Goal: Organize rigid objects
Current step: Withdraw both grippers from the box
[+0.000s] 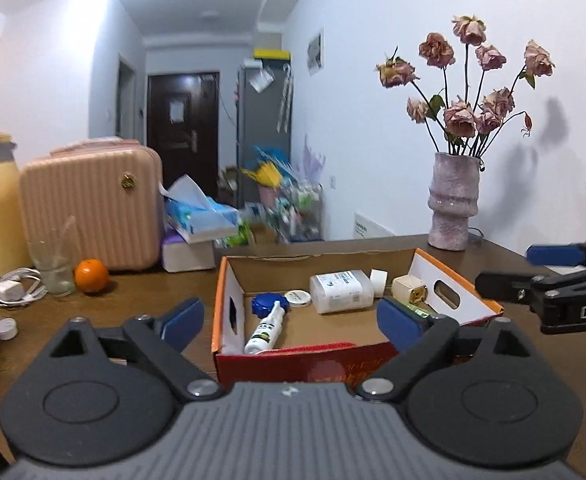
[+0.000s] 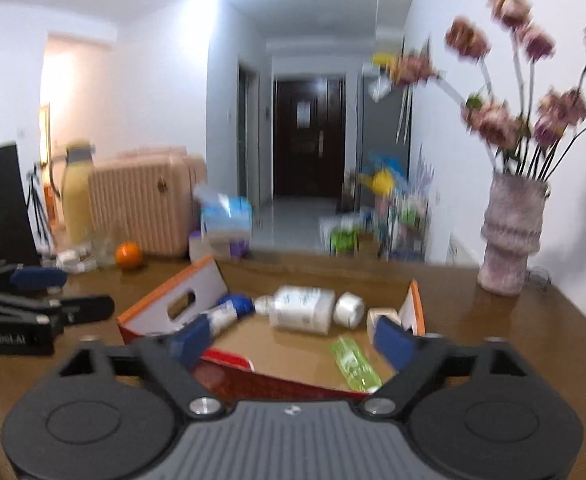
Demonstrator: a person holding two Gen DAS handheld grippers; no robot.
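Box (image 1: 333, 356), bottles inside; left gripper (image 1: 293, 320), right gripper (image 2: 293, 340) released, empty. Risk: snagging box flap, tipping contents.

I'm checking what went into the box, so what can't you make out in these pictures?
- Green bottle: left wrist view, nearly all hidden behind that claw's finger.
- White bottle label: too small in the left view, blurred in the right.
- Spray bottle: lower end cut off by the box wall.
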